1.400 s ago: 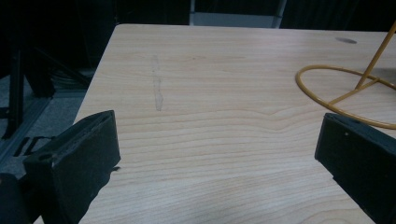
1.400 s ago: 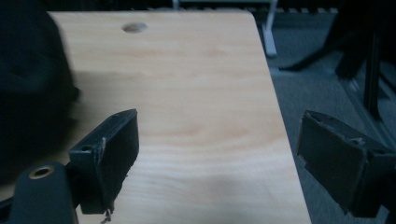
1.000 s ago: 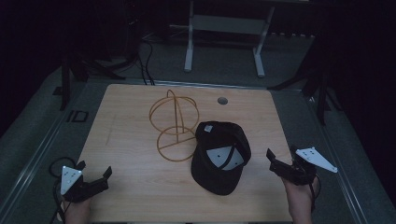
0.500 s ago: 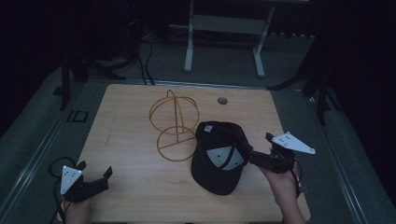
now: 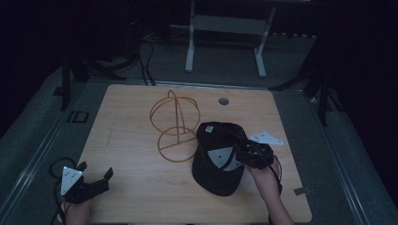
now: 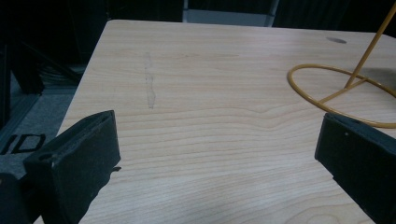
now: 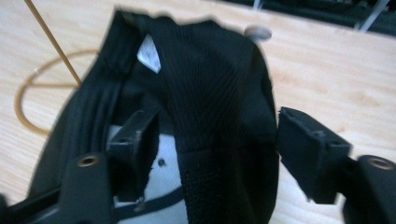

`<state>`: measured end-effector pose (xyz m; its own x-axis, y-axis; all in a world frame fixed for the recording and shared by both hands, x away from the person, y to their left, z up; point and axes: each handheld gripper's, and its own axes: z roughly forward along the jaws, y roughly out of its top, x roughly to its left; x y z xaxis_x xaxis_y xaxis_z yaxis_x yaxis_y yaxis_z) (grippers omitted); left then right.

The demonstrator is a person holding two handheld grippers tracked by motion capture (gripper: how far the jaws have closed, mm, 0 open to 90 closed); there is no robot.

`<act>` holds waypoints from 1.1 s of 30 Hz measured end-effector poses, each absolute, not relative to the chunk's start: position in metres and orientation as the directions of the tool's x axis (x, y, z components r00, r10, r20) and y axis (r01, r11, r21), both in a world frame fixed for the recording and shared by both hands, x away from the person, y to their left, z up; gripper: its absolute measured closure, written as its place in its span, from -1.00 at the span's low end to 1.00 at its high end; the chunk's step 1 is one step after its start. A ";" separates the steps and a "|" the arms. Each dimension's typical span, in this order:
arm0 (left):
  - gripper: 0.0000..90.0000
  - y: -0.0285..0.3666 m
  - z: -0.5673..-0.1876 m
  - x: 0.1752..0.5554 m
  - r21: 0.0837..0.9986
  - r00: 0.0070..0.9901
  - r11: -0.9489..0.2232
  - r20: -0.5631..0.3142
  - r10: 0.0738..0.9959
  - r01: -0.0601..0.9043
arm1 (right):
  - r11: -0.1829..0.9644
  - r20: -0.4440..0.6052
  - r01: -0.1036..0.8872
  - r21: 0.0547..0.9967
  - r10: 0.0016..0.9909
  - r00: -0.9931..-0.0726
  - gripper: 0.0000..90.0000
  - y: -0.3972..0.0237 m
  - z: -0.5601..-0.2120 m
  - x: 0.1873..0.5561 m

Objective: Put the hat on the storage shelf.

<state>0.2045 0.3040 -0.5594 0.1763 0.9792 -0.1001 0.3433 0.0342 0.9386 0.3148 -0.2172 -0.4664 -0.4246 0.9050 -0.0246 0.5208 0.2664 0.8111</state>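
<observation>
Pale wooden worktop (image 5: 136,140), lit amid a dark room, a small round hole (image 5: 223,101) near its far edge. Black cap (image 5: 217,157) on the worktop, lying upside down just right of the yellow wire stand (image 5: 176,124), its opening upward, a white label (image 7: 148,51) and a pale grey panel inside. Wire stand upright left of the cap: flat ring base on the wood, one thin post rising from it, a hoop across the top; base ring close to the cap, contact impossible to tell.

Right gripper (image 5: 248,154) at the cap's right side, grey three-cornered plate on top, held by a hand (image 5: 265,180) reaching in from the near edge. Jaws wide apart and straddling the cap's raised fabric wall, one jaw inside the opening, the other outside; not closed on the cloth in the right gripper view.

Left gripper (image 5: 94,176) far left of the cap, by the worktop's near left corner, well apart from the stand. Jaws spread wide over bare wood, nothing between them.
</observation>
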 end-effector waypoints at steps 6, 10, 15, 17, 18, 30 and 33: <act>-0.99 0.305 -0.559 0.204 0.939 0.177 0.048 -0.114 0.978 0.341 | 0.291 -0.082 0.536 0.793 0.922 -0.379 0.46 -0.219 -0.474 0.319; -0.99 0.306 -0.559 0.204 0.939 0.170 0.056 -0.120 0.978 0.339 | 0.303 -0.117 0.530 0.792 0.927 -0.356 0.90 -0.221 -0.475 0.322; -0.99 0.305 -0.559 0.205 0.936 0.174 0.043 -0.110 0.979 0.349 | 0.266 -0.096 0.521 0.811 0.939 -0.330 0.95 -0.222 -0.475 0.322; -0.99 0.304 -0.560 0.205 0.935 0.176 0.037 -0.105 0.979 0.353 | 0.248 -0.081 0.516 0.820 0.942 -0.324 0.96 -0.222 -0.473 0.322; -0.99 0.304 -0.560 0.205 0.933 0.179 0.036 -0.106 0.978 0.357 | 0.241 -0.076 0.512 0.824 0.944 -0.321 0.96 -0.223 -0.471 0.322; -0.99 0.291 -0.561 0.208 0.931 0.259 -0.003 -0.098 0.961 0.364 | 0.151 -0.006 0.422 0.894 0.946 -0.325 0.96 -0.229 -0.437 0.311; -0.99 0.290 -0.561 0.208 0.932 0.251 -0.001 -0.096 0.963 0.361 | 0.130 0.002 0.389 0.912 0.947 -0.322 0.96 -0.232 -0.428 0.306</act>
<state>0.2081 0.2896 -0.5610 0.2515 0.9631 -0.0962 0.3613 -0.0012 0.9325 0.3060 -0.2318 -0.4278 -0.3218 0.9468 0.0024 0.3892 0.1300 0.9119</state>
